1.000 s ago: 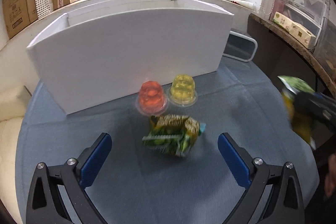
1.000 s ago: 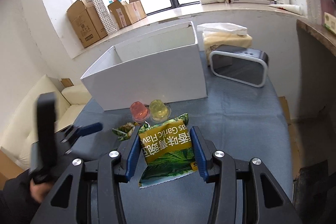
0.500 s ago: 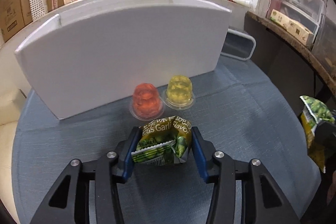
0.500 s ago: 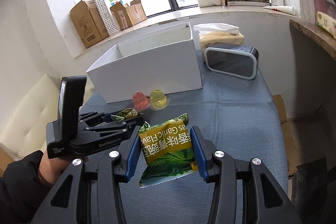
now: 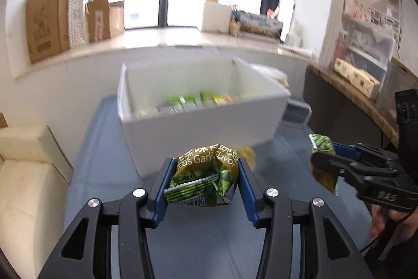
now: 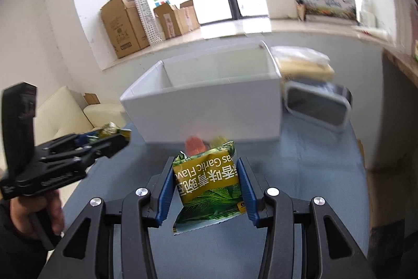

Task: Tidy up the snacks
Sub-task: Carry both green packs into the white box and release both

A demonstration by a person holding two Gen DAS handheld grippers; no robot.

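My left gripper (image 5: pixel 202 183) is shut on a crumpled green garlic-pea snack bag (image 5: pixel 203 178) and holds it above the blue table, in front of the white box (image 5: pixel 203 127). Several snack packets (image 5: pixel 188 102) lie inside the box. My right gripper (image 6: pixel 206 187) is shut on a second green pea bag (image 6: pixel 209 184), also lifted before the white box (image 6: pixel 209 106). An orange jelly cup (image 6: pixel 194 144) and a yellow jelly cup (image 6: pixel 218 140) sit on the table at the box's front wall, partly hidden by the bag. The right gripper also shows in the left wrist view (image 5: pixel 324 164).
A grey-framed device (image 6: pixel 317 106) and a tissue pack (image 6: pixel 303 64) stand right of the box. A cream sofa (image 5: pixel 28 174) borders the table's left side. Cardboard boxes (image 6: pixel 125 25) line the window sill. A shelf (image 5: pixel 365 43) stands at the right.
My left gripper has shut on the crumpled pea bag and lifted it high, so the box's inside now shows. My right gripper has risen and moved toward the box with its bag.
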